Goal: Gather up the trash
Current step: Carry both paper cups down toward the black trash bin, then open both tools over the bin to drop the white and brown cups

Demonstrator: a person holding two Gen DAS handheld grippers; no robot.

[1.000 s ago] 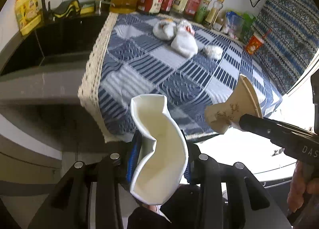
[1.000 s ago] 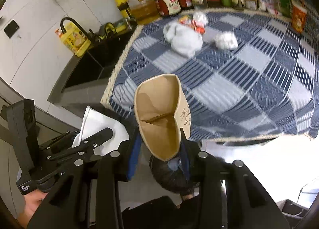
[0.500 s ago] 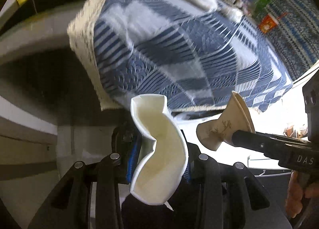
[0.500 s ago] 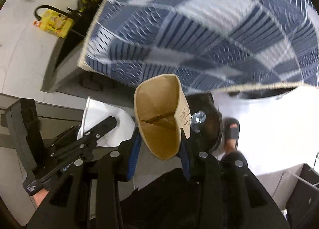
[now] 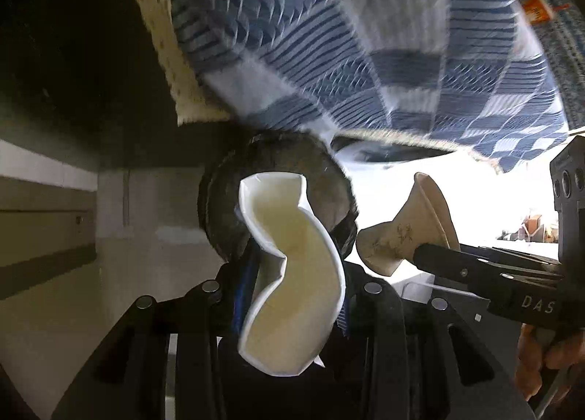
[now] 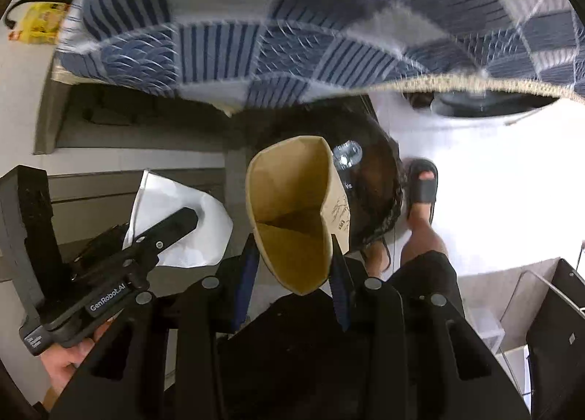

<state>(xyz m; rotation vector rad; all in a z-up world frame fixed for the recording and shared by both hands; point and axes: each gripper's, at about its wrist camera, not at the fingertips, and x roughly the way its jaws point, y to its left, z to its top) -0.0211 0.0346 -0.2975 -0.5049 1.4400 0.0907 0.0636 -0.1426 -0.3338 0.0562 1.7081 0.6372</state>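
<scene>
Pointing steeply down, the left hand-held gripper (image 5: 292,281) squeezes a crushed white paper cup (image 5: 292,284) between its two fingers, so the cup mouth is bent into a curved shape. The right hand-held gripper (image 6: 292,263) is clamped on a flattened brown paper cup (image 6: 292,215) in the same way. Both cups hang above a round black bin lined with a dark bag (image 5: 329,197), which stands on the floor just in front of the desk edge. The blue and white checked cloth (image 5: 365,36) covering the desk fills the far part of both views, blurred. Near the bin on the right, a foot in a black sandal (image 6: 422,186) stands on the bright floor.
</scene>
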